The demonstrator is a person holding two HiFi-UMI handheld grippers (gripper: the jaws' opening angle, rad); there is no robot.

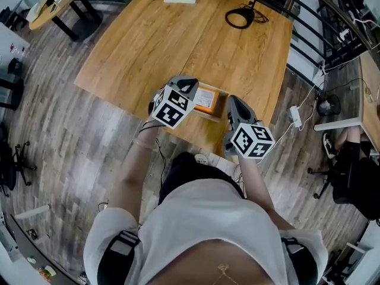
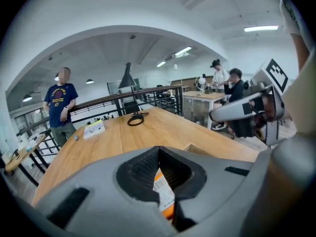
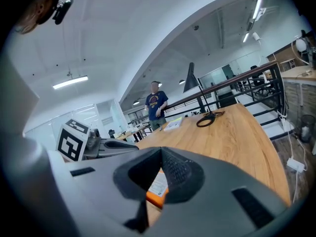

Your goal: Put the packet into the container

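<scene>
Head view: a flat orange packet with a white label [image 1: 205, 100] lies in the shallow pale wooden container [image 1: 215, 116] at the near edge of the wooden surface [image 1: 178, 34], between the left claw [image 1: 194, 89] and the right claw [image 1: 233, 101].

Left gripper view: the left claw [image 2: 159, 149] is clenched on nothing, and the packet [image 2: 165, 194] shows below its tips.

Right gripper view: the right claw [image 3: 160, 152] is also clenched and empty, above the packet [image 3: 157, 186].

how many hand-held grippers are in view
2: the left hand-held gripper, shut on the orange packet, at the near edge of the table; the right hand-held gripper beside it. None hidden.
</scene>
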